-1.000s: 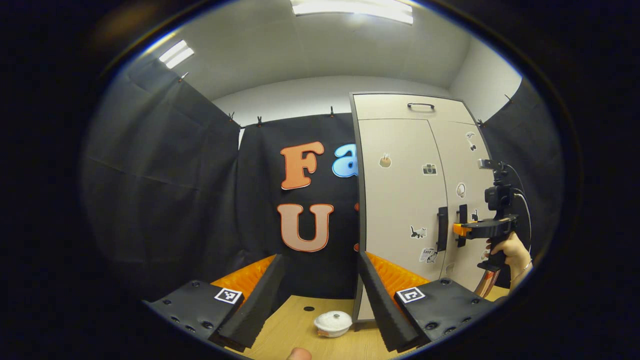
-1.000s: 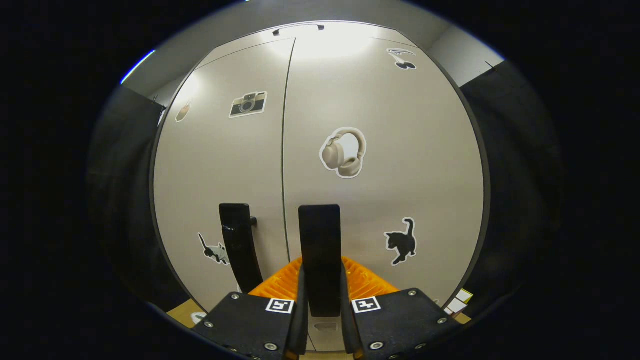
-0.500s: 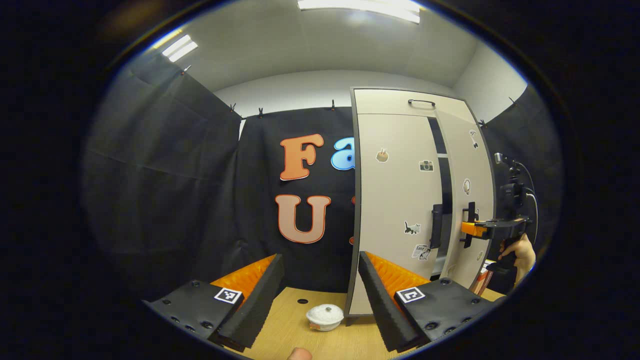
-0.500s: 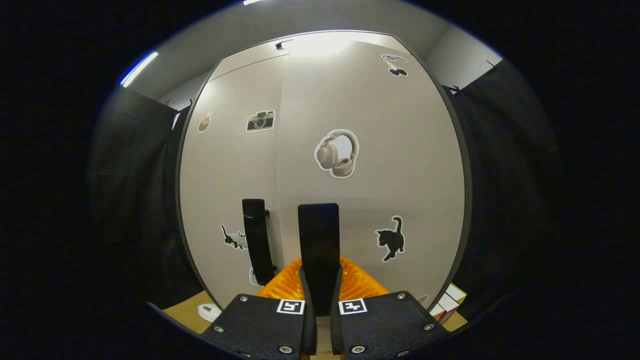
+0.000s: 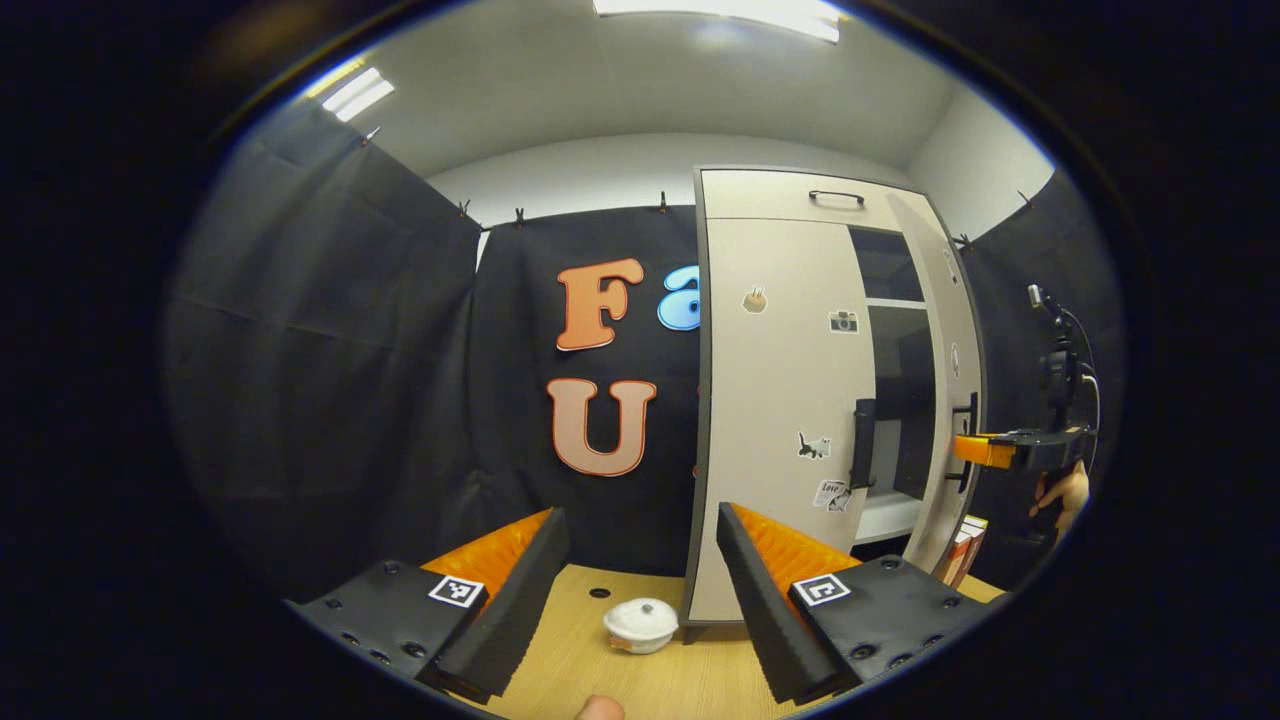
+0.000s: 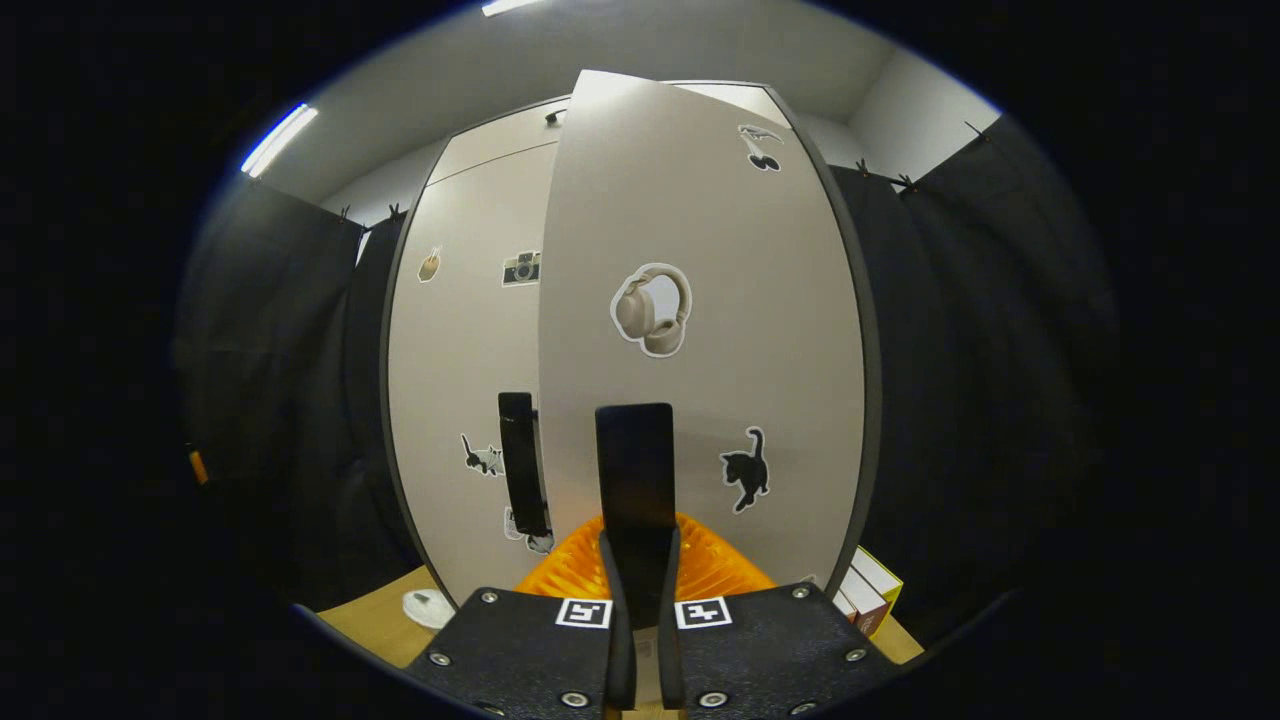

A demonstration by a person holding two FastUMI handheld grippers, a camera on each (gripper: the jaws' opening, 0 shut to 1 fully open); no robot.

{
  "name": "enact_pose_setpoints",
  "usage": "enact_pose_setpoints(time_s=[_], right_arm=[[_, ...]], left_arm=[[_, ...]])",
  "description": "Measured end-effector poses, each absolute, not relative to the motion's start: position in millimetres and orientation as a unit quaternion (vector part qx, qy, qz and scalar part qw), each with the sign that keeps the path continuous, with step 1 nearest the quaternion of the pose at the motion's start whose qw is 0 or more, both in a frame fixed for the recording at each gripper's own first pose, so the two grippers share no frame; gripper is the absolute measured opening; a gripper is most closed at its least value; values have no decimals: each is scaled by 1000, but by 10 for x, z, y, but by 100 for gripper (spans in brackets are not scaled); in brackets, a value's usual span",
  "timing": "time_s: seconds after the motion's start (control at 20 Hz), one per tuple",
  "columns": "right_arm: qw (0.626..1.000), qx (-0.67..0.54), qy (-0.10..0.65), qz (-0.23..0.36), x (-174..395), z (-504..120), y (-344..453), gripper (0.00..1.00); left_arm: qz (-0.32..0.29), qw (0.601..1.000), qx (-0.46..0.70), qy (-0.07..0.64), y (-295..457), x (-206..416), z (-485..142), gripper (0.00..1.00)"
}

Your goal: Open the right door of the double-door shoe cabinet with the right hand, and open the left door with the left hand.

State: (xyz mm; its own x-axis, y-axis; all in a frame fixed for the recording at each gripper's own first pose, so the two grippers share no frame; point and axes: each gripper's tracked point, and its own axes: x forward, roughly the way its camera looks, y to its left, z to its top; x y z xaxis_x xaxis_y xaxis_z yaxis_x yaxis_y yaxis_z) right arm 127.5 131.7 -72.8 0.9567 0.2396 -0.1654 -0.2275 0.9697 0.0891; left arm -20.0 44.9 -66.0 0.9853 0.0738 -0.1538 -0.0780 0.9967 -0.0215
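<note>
The pale shoe cabinet stands at the right in the left gripper view. Its left door (image 5: 780,400) is closed, and that door's dark handle (image 5: 862,443) is free. The right door (image 5: 950,380) is swung partly open, baring dark shelves (image 5: 890,380). My right gripper (image 5: 975,450) is at that door's edge, with a hand (image 5: 1065,495) holding it. In the right gripper view my right gripper (image 6: 640,545) is shut on the right door's handle (image 6: 635,470). The right door (image 6: 720,330) stands out in front of the left door (image 6: 460,350). My left gripper (image 5: 640,515) is open, well short of the cabinet.
A white lidded bowl (image 5: 640,625) sits on the wooden surface (image 5: 600,680) at the cabinet's left foot. Small boxes (image 6: 865,595) lie by its right foot. A top compartment with a handle (image 5: 835,195) caps the cabinet. Black cloth walls close in on the left and behind.
The right door has gone from closed to partly open, pulled outward by my right gripper on its handle. My left gripper has stayed open and barely shifted.
</note>
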Motion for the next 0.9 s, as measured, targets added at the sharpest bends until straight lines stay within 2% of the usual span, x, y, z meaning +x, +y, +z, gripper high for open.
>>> enact_pose_setpoints(time_s=[0.45,0.65,0.75,0.9], right_arm=[[992,39,76,91,835,-603,609,8],[995,34,77,52,750,-573,284,7],[997,28,75,23,695,-560,127,1],[997,14,71,-8,647,-532,-73,0]], left_arm=[[10,997,-16,71,122,-223,-635,96],[0,998,-18,68,18,-243,-597,96],[-2,998,-15,63,-22,-256,-553,96],[-11,998,-14,61,-124,-254,-530,96]])
